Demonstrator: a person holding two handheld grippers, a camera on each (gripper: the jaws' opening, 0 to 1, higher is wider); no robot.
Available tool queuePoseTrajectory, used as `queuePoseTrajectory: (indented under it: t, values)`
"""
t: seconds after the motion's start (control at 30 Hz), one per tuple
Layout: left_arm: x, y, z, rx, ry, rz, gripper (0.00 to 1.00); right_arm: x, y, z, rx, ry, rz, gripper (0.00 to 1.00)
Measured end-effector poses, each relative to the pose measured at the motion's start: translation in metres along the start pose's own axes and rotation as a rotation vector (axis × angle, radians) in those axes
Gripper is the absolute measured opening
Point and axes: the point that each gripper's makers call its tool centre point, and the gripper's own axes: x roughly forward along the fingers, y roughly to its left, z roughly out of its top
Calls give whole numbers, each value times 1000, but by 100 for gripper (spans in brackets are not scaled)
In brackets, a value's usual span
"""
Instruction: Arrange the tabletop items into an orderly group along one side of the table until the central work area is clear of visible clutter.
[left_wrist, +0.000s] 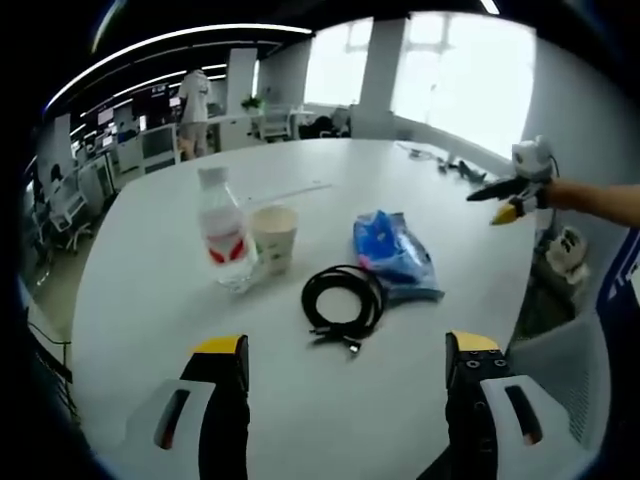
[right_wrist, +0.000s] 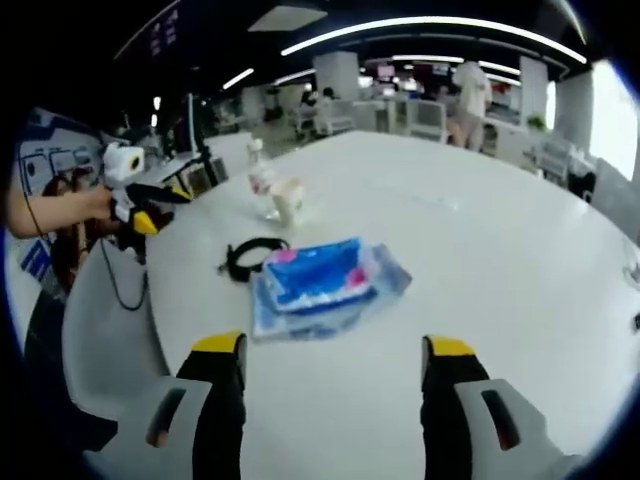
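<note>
Looking along the left gripper (left_wrist: 347, 370) in the left gripper view, its two black, yellow-tipped jaws are being held wide apart with nothing between them, above a large white oval table (left_wrist: 150, 280). Ahead, a clear plastic water bottle with a red label (left_wrist: 224, 238) is being shown touching or just beside a pale paper cup (left_wrist: 273, 236). Near them, a coiled black cable (left_wrist: 342, 301) is lying against a blue plastic packet (left_wrist: 394, 254). The right gripper (left_wrist: 507, 201) is being held off the far table edge.

In the right gripper view, the right gripper (right_wrist: 333, 375) is likewise being held wide open and empty. The packet (right_wrist: 318, 282) is lying closest, the cable (right_wrist: 250, 256) just beyond, the bottle (right_wrist: 262, 181) and cup (right_wrist: 288, 199) farther off. The left gripper (right_wrist: 142, 205) is being held beyond the table edge.

Judging from this, the items are already sitting loosely together, but nothing is being gripped, and lining them up along one edge is yet to be done.
</note>
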Motion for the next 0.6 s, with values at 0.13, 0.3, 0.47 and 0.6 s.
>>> queuePoseTrajectory:
  t: [0.13,0.3,0.47,0.6]
  values:
    - [9,-11,4,-15,-1,1,78,7,-8,1,-4,3,21,68]
    - [24,-27,8,-48,-5,1,76,19,-17,7,-6,0,55,65]
    - [41,-47,10,-86,-6,-8,76,37,-22,17,-10,-15,96,64]
    - [54,-57,12,-121,-7,-6,75,54,-27,25,-17,-23,128,63]
